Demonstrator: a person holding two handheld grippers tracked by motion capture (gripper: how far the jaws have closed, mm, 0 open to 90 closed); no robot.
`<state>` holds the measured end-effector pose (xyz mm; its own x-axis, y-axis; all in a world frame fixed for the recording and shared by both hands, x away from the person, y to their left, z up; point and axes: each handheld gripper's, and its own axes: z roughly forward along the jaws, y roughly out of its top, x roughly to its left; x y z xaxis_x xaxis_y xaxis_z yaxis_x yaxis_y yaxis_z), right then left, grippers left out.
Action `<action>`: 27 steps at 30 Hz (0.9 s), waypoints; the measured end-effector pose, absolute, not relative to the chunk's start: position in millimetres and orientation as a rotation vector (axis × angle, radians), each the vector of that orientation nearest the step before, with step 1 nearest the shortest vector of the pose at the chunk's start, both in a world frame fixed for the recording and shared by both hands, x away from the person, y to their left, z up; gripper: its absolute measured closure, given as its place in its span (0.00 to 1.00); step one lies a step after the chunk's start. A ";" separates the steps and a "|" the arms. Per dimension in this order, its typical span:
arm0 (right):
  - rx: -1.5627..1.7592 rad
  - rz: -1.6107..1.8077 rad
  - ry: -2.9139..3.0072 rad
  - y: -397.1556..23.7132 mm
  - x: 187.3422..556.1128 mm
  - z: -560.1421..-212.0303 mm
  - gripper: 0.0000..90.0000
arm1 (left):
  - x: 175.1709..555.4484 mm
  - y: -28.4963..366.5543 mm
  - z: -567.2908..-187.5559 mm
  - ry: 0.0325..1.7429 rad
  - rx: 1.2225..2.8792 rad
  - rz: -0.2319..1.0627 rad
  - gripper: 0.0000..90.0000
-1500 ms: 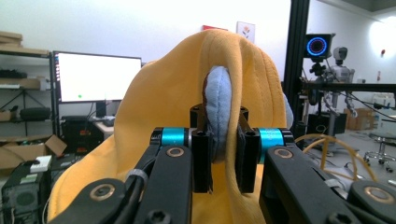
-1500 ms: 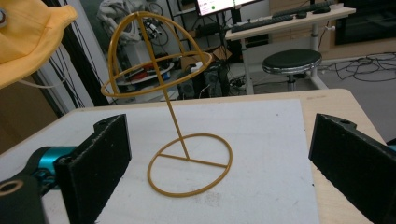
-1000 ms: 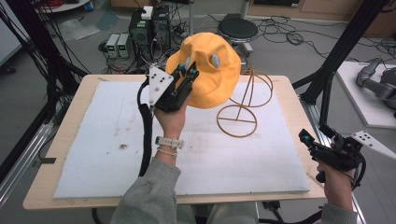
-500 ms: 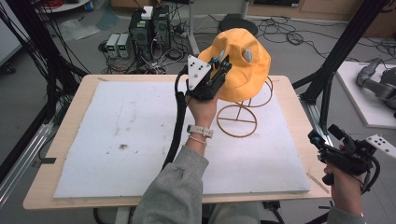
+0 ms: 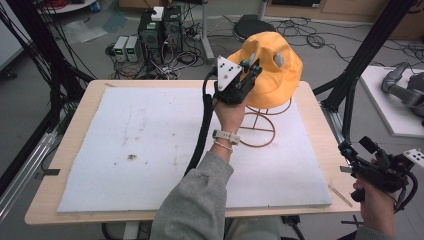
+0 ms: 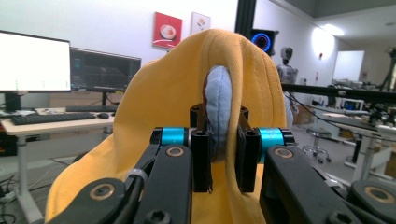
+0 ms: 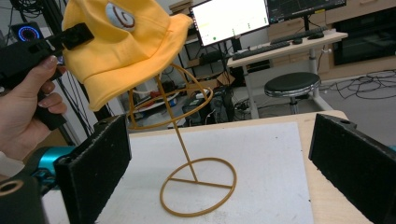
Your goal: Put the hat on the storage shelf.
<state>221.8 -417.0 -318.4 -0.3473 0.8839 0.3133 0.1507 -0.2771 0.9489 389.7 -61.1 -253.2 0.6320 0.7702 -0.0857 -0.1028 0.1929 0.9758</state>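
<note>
A yellow hat (image 5: 274, 70) with a blue-grey patch hangs in the air over the top ring of a gold wire hat stand (image 5: 256, 131) at the far right of the white mat. My left gripper (image 5: 251, 70) is shut on the hat's side. In the left gripper view the jaws (image 6: 219, 135) pinch the blue-grey patch (image 6: 218, 105) and the yellow cloth (image 6: 159, 93). My right gripper (image 5: 351, 153) is held off the table's right edge, open with nothing in it. Its pads (image 7: 100, 163) frame the stand (image 7: 198, 186), with the hat (image 7: 126, 42) above.
A white foam mat (image 5: 150, 140) covers the wooden table (image 5: 50, 195). Black frame posts (image 5: 355, 65) stand at the table's corners. Computers (image 5: 160, 25), cables and a stool (image 5: 255, 22) are on the floor behind. A side table with a grey device (image 5: 400, 90) stands at the right.
My left hand has carried the hat to the right, from beside the stand to over its top ring. The right gripper has stayed about where it was, still open.
</note>
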 end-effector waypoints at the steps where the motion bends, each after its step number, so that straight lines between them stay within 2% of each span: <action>1: 1.310 1.675 1.411 -417.3 221.4 -318.3 0.06 | 389.6 -63.5 -253.8 0.664 1.236 0.672 0.89; 15: 1.302 1.673 1.399 -418.8 217.6 -316.2 0.06 | 396.9 -91.2 -275.8 0.702 1.321 0.657 0.89; 27: 1.313 1.673 1.379 -423.1 214.5 -316.3 0.06 | 398.7 -94.0 -282.4 0.719 1.352 0.673 0.87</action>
